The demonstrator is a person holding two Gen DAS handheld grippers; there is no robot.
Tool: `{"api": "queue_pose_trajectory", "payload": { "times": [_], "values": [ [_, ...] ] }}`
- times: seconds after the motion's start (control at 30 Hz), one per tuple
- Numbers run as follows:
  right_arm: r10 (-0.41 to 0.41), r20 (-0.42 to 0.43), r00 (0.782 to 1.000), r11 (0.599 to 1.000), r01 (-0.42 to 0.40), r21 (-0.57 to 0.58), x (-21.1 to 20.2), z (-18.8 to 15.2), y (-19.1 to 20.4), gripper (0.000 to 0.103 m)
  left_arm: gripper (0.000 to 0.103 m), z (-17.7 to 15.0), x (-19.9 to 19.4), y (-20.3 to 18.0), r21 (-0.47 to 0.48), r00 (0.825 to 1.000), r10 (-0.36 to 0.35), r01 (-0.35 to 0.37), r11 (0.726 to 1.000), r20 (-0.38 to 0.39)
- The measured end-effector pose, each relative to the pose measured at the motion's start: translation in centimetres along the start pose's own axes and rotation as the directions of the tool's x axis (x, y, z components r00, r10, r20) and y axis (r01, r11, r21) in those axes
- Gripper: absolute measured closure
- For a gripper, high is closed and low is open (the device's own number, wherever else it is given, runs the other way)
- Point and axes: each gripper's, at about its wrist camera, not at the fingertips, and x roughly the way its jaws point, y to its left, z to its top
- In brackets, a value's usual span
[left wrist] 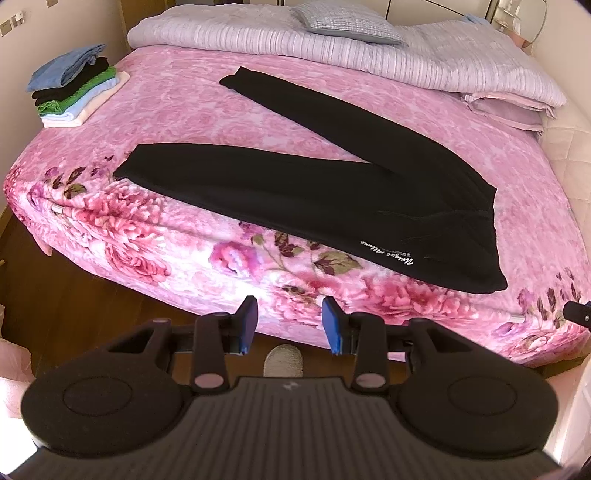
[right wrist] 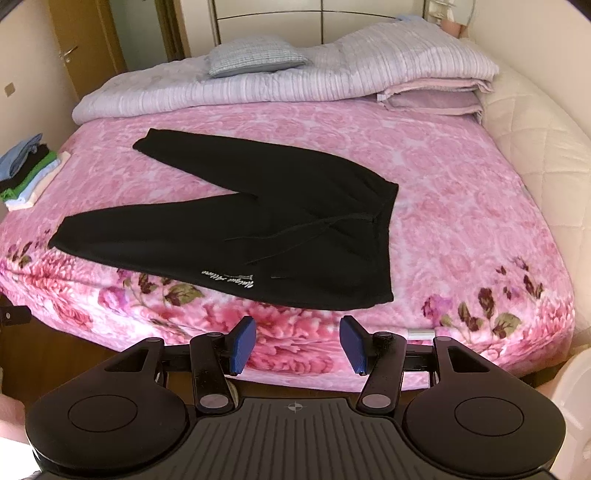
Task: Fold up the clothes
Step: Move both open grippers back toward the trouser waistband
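Black trousers (left wrist: 332,195) lie spread flat on the pink floral bedspread (left wrist: 192,110), ahead of both hand-held tools. The left gripper (left wrist: 290,325) hovers off the bed's near edge with its blue pads (left wrist: 334,325) parted and nothing between them; from it the trousers' waist end sits at about 1 o'clock, near but not touching. The right gripper (right wrist: 297,343) is likewise released and empty, its pads apart, with the waist hem just beyond at 12 o'clock.

In the right wrist view the trousers (right wrist: 258,229) form a V: the waistband lies toward 3 o'clock, with a loose drawstring (right wrist: 295,236) trailing across the front, and the two legs splay toward 9 and 10 o'clock. Small white script lettering (right wrist: 227,278) runs along the near edge by the hip, which overhangs the mattress edge slightly.

Farther out, a stack of folded clothes (left wrist: 74,88) sits at the bed's 10 o'clock corner, and a lilac quilt (left wrist: 332,48) with a small grey pillow (left wrist: 351,20) lies across the head at 12 o'clock.
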Motion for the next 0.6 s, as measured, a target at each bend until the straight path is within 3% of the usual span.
{"api": "queue_pose_trajectory", "payload": {
  "times": [0.13, 0.4, 0.6],
  "values": [
    [0.002, 0.006, 1.0, 0.997, -0.002, 0.076, 0.1, 0.6, -1.6, 0.049, 0.069, 1.2, 0.5, 0.0, 0.001, 1.0, -0.004, 0.004, 1.0, 0.013],
    [0.114, 0.032, 0.993, 0.967, -0.118, 0.227, 2.8, 2.6, -4.6, 0.049, 0.069, 4.7, 4.3, -0.6, 0.04, 0.999, -0.051, 0.052, 0.998, -0.011],
    [0.121, 0.05, 0.991, 0.93, -0.131, 0.345, 7.1, 5.5, -5.8, 0.049, 0.069, 11.1, 10.4, -2.0, 0.146, 0.989, -0.136, 0.143, 0.979, -0.058]
  ]
}}
